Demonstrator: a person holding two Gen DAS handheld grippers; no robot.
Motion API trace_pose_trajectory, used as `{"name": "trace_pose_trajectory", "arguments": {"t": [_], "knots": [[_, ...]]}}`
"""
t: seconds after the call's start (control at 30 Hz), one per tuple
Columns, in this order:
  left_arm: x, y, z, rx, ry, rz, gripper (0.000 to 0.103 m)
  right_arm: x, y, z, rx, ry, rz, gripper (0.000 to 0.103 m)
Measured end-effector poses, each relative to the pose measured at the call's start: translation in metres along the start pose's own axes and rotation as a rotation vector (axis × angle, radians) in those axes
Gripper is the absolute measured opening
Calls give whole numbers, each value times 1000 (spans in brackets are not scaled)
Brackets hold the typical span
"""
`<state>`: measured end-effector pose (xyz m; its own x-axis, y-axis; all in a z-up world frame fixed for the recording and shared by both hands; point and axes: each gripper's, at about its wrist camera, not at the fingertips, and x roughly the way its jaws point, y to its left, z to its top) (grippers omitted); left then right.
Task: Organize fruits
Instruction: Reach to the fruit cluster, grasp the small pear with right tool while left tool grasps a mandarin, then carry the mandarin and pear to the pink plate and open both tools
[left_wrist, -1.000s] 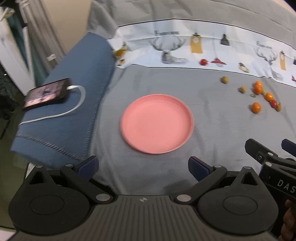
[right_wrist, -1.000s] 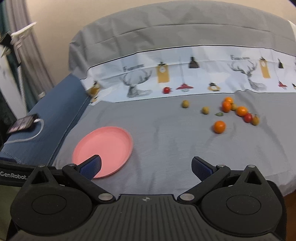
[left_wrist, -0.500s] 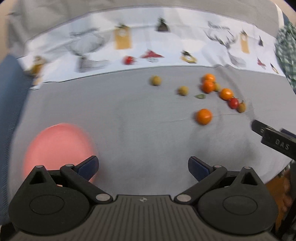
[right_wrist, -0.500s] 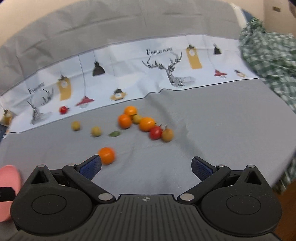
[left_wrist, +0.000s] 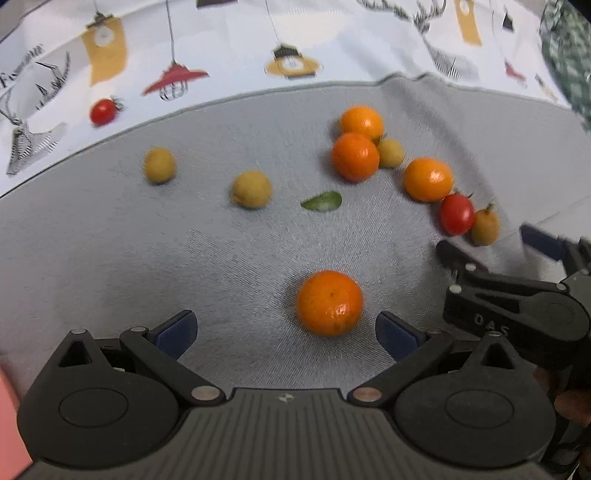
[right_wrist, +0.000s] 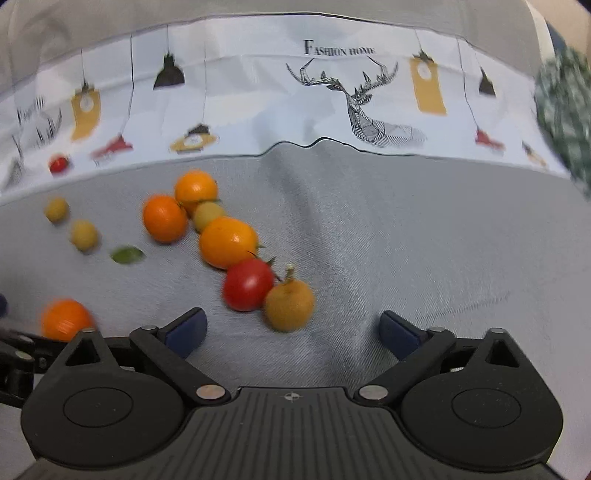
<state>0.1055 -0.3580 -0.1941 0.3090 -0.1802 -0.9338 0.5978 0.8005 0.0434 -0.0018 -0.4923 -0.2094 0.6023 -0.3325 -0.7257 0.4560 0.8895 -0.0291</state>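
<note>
Low over the bedsheet (left_wrist: 147, 258), left gripper (left_wrist: 284, 332) wide-jawed before an orange (left_wrist: 330, 302).

One orange mandarin (left_wrist: 330, 302) lies alone on the grey bed cover. Further back, three mandarins (left_wrist: 355, 157) touch in a group with a yellow-green fruit (left_wrist: 390, 152), a red tomato (left_wrist: 456, 214) and a brownish fruit (left_wrist: 485, 227). Two yellow fruits (left_wrist: 251, 189) lie apart on the left.

The left gripper (left_wrist: 284, 334) is hovering low with its jaws spread wide. The right gripper (right_wrist: 293, 330) is riding just beside it, jaws likewise gaping, nothing sitting between either pair of fingers.
</note>
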Motion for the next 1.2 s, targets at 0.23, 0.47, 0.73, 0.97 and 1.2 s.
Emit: {"name": "trace_pose_trajectory", "arguments": {"t": [0.23,0.47,0.73,0.97,1.2], "knots": [[-16,-1,-8,14,-59,-65,30,-14,-12,-3,24,-70,-60,29],[-54,11,-24,17,-122,-68,5,-58,-27,-9,151,-110,-69,29],[-55,22,-17,-48,-141,-98,86,-63,-34,-31,253,-19,-76,29],[-5,17,19,-136,-56,-103,75,-52,-38,-33,278,-11,-51,29],[4,21,17,-121,-6,-78,0,-52,-40,-31,277,-21,-38,29]]}}
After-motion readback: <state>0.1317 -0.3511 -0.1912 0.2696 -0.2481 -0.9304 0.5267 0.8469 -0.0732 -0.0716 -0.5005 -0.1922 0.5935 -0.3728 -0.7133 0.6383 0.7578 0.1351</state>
